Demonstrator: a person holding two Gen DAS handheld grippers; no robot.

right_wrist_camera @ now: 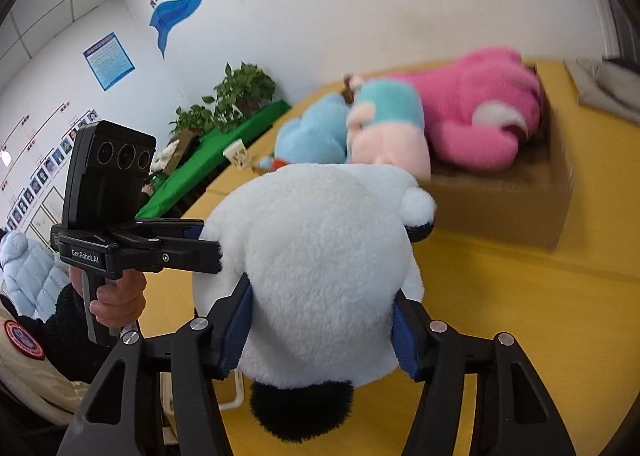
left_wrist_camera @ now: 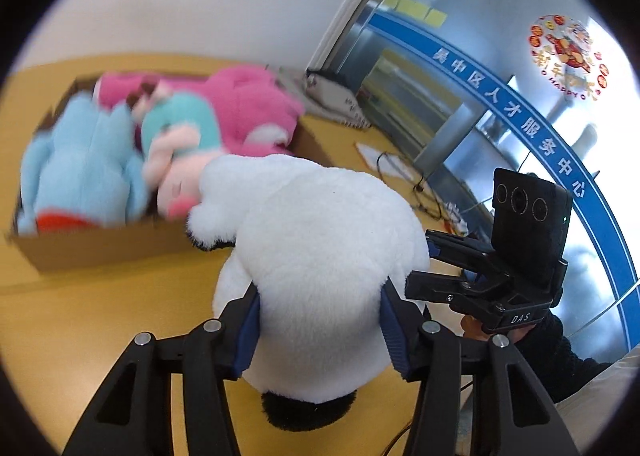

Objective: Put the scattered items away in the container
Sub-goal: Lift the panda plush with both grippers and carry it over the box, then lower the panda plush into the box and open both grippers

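Observation:
A big white plush panda [left_wrist_camera: 316, 256] with black patches is held above the yellow table. My left gripper [left_wrist_camera: 320, 328] is shut on one side of it. My right gripper [right_wrist_camera: 322, 332] is shut on the other side of the panda [right_wrist_camera: 320, 256]. Each gripper shows in the other's view, the right one [left_wrist_camera: 440, 268] and the left one [right_wrist_camera: 200, 244], pressed against the panda. Beyond it stands a cardboard box [left_wrist_camera: 92, 248], also in the right wrist view [right_wrist_camera: 504, 207], holding a pink plush [left_wrist_camera: 248, 103], a light blue plush [left_wrist_camera: 80, 167] and a teal-and-pink doll [left_wrist_camera: 176, 151].
The yellow table [left_wrist_camera: 100, 316] carries a grey pouch [left_wrist_camera: 340, 95] and cables with glasses [left_wrist_camera: 404, 175] near the glass wall. In the right wrist view a paper cup [right_wrist_camera: 238, 153], a green bench and potted plants [right_wrist_camera: 240, 91] stand at the left.

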